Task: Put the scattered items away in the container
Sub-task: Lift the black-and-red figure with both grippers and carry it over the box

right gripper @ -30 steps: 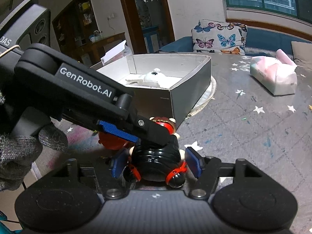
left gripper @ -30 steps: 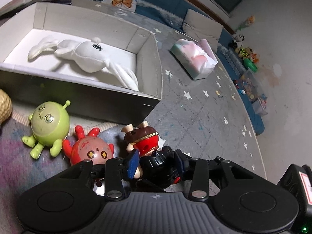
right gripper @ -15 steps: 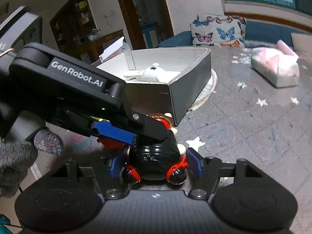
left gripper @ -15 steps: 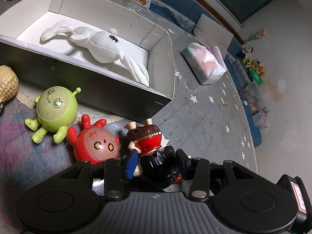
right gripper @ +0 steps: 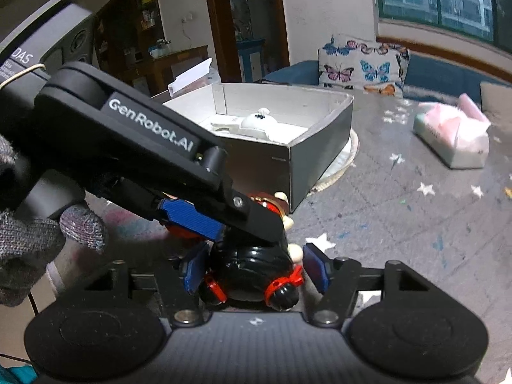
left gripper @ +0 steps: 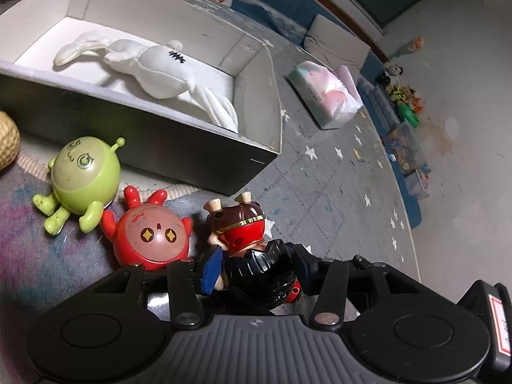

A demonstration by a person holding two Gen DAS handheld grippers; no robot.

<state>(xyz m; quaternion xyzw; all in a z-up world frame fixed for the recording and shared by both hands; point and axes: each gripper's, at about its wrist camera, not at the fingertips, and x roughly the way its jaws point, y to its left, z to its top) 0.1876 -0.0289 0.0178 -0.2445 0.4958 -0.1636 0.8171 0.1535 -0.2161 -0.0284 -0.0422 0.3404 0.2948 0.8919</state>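
Observation:
A small figurine (left gripper: 243, 233) with brown hair, a red top and a black lower body lies on the play mat, close to the corner of the grey cardboard box (left gripper: 275, 96). Both grippers straddle it. My left gripper (left gripper: 256, 262) has the figurine between its blue pads, and its jaws are opening. In the right wrist view the left gripper (right gripper: 246, 232) reaches in from the left over the figurine (right gripper: 252, 262). My right gripper (right gripper: 254, 268) has its pads on either side of the black body with narrow gaps, and its jaws are closing. A white plush rabbit (left gripper: 160, 70) lies inside the box (right gripper: 320, 160).
A green round alien toy (left gripper: 83, 179) and a red round toy (left gripper: 153, 233) lie on the mat left of the figurine. A tan woven thing (left gripper: 6, 144) sits at the far left. A pastel tissue pack (left gripper: 326, 92) lies beyond the box. A gloved hand (right gripper: 32, 240) holds the left gripper.
The left gripper's pads have spread a little wider around the figurine. The figurine, the right gripper and the other toys have kept their places.

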